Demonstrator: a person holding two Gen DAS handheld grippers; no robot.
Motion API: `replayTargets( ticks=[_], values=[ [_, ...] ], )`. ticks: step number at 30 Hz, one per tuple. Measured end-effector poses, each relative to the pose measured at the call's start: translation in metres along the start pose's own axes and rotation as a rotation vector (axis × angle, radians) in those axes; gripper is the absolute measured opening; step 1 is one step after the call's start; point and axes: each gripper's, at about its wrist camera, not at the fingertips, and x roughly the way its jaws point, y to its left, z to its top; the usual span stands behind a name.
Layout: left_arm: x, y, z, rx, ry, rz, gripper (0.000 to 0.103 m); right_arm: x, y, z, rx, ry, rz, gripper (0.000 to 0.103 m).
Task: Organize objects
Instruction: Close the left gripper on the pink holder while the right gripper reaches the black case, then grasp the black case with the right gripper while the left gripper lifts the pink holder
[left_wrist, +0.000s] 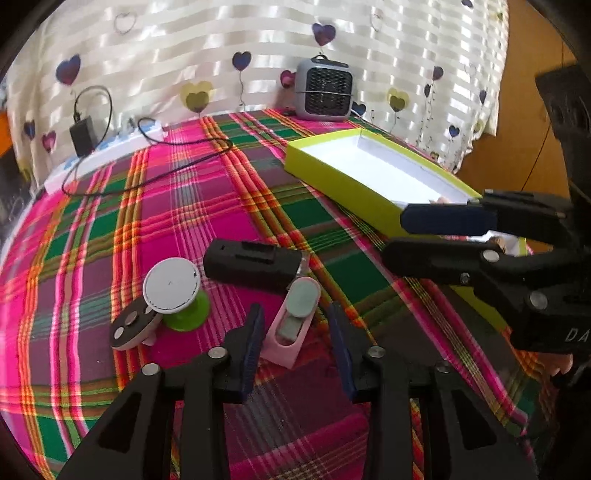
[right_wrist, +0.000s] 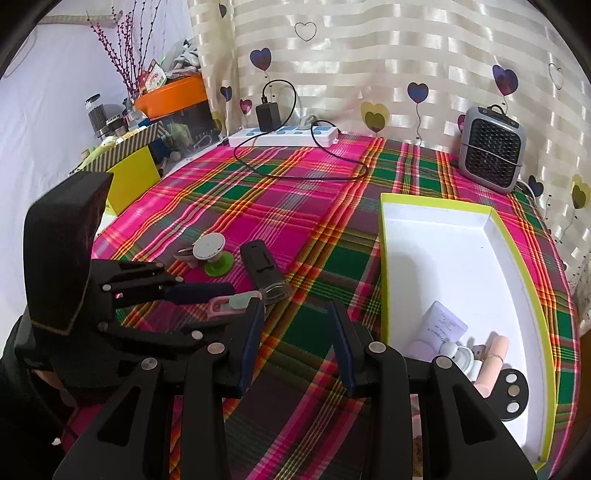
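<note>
On the plaid cloth, a white disc on a green base (left_wrist: 173, 291), a black rectangular case (left_wrist: 255, 264) and a pink plastic clip (left_wrist: 293, 325) wait; the left gripper (left_wrist: 295, 347) brackets the clip, not yet pinching. The right gripper (right_wrist: 295, 341) hangs wide, empty. The lime-edged white box (right_wrist: 517, 251) already holds several items.

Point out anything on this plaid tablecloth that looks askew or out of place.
The white disc on its green base is tipped over, leaning on a dark oval piece. The small pink holder and black rectangular device still lie loose outside the lime-edged white box. Nothing looks spilled or broken.
</note>
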Motion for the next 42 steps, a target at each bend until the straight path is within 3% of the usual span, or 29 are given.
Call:
replayTargets(
  ticks=[1,7,18,33,42],
  values=[
    [-0.001,-0.002,0.0,0.005,-0.003,0.006,0.016,-0.001,0.0,0.0,0.001,-0.001,-0.002,0.037],
    [-0.012,0.001,-0.008,-0.026,-0.024,0.036,0.016,0.0,0.004,0.003,-0.015,0.013,-0.018,0.037],
    [-0.051,0.04,-0.012,-0.191,-0.171,0.077,0.016,0.039,0.034,0.02,-0.171,0.136,-0.018,0.037],
    [-0.056,0.061,-0.018,-0.281,-0.187,0.089,0.016,0.081,0.046,0.047,-0.336,0.264,-0.02,0.037],
    [-0.054,0.062,-0.017,-0.281,-0.183,0.086,0.016,0.1,0.044,0.046,-0.312,0.313,-0.039,0.037]
  ],
)
